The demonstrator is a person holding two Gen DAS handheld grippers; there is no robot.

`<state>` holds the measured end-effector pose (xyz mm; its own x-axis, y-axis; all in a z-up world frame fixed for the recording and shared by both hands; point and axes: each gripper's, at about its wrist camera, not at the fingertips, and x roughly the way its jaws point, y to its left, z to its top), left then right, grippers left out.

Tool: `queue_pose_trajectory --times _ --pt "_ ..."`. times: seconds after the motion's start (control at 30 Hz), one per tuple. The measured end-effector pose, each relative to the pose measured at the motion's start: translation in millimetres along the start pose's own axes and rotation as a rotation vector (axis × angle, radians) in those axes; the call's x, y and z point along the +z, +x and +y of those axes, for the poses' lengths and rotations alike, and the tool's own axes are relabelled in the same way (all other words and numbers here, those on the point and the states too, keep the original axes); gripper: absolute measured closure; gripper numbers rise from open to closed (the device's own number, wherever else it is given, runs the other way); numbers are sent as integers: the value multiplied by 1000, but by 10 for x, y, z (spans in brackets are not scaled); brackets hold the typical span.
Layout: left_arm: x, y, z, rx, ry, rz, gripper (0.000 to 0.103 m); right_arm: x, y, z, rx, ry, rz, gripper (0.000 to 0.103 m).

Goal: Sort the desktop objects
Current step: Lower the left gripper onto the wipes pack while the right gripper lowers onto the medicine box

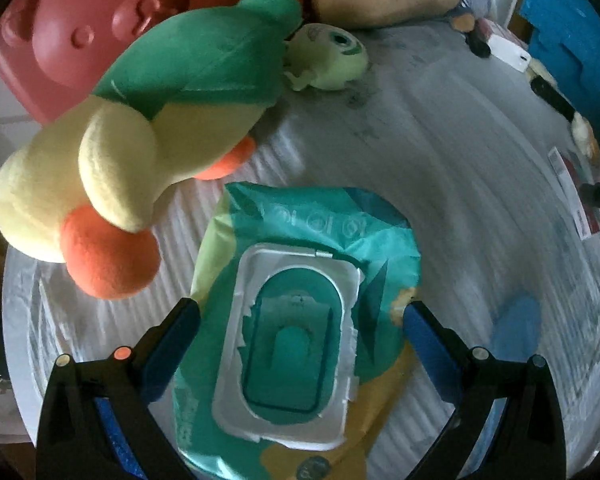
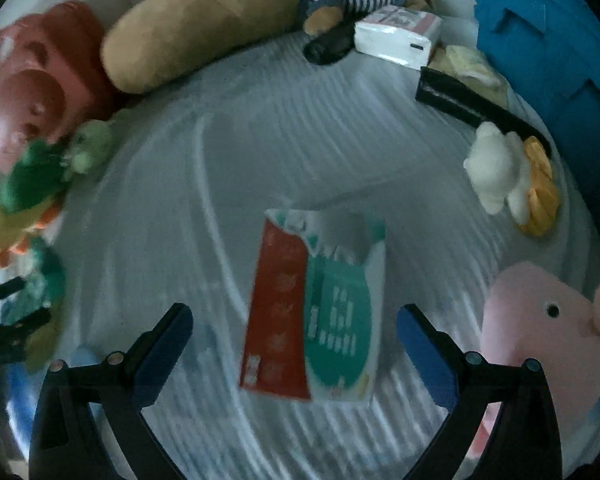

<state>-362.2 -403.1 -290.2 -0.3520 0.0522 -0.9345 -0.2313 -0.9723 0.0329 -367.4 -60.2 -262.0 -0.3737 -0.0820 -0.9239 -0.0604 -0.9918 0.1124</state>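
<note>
Lying between the left gripper point(image 1: 300, 312) fingers, a teal wipes pack point(image 1: 300, 320), white-lidded.

Wipes pack point(image 1: 296, 320) on table point(image 1: 440, 168), duck plush point(image 1: 140, 136) behind-left, small plush point(image 1: 332, 60) farther back.

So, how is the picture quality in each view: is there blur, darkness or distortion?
Left wrist view: dim light, but the wet wipes pack between the open left gripper fingers is fairly sharp, while the table streaks with motion blur toward the right. Right wrist view: darker, blurred throughout, the print on the red and teal packet unreadable. Both show fisheye bending and black corners.
</note>
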Motion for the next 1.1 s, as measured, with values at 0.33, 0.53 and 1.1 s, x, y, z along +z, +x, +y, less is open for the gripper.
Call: queue_pose_trajectory --times 0.33,0.53,1.1 --pt "-32 81 92 -39 -71 -18 0 13 255 81 -110 -51 13 0" --pt "-173 12 -44 -49 -49 17 0 -31 234 75 -104 -69 22 0" --pt "-275 62 -68 -23 -153 -8 0 -106 189 99 -87 -119 -7 0"
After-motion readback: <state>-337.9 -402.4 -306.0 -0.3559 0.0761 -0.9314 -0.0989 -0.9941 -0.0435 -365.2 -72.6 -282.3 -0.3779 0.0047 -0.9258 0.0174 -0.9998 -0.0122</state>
